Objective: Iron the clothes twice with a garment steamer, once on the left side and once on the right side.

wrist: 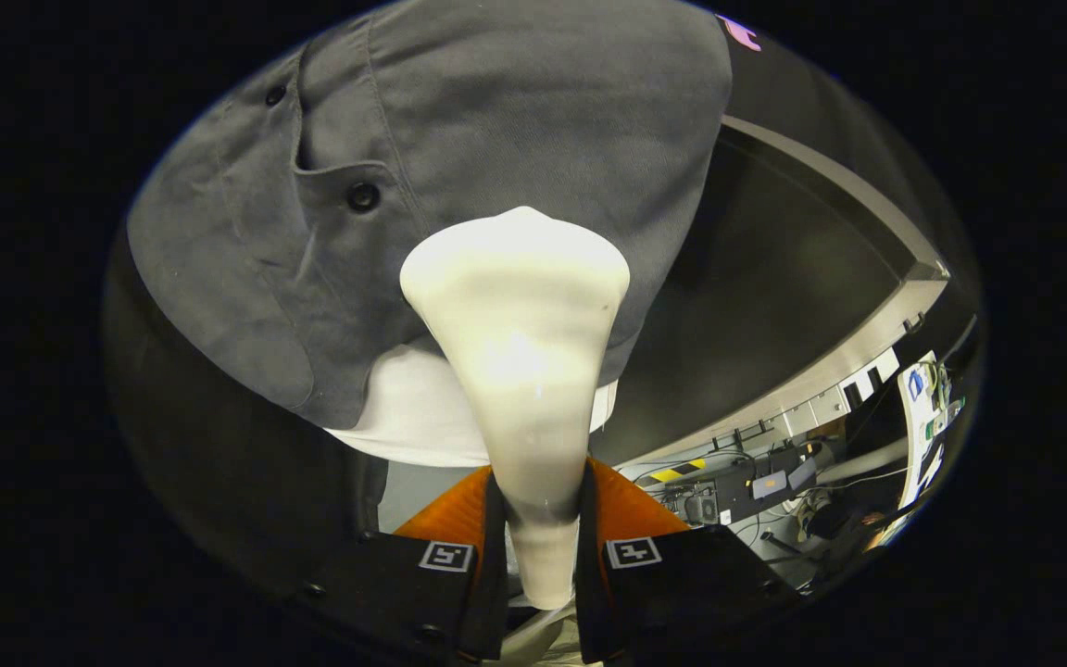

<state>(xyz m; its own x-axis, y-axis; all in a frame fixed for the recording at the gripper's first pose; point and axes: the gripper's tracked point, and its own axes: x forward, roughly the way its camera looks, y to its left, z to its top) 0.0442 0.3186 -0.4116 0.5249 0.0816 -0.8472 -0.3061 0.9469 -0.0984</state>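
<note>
The gripper is closed on the narrow handle of a cream steamer, one finger pressed against each side, so the gap between them is no wider than the handle itself. From that grip the steamer runs forward and flares into a broad, rounded head that lies against a grey shirt hanging just beyond the fingers. The head sits on the lower part of the shirt, to the right of a buttoned pocket flap with a dark button; a second button shows further up and to the left. Below the grey hem a band of white cloth hangs out, partly hidden behind the steamer's neck. To the right of the shirt stands a dark panel with a pale metal frame running along its edge. Beyond and below that frame, on the far right, lies a clutter of cables and equipment, with a strip of yellow and black tape on the floor near it.
</note>
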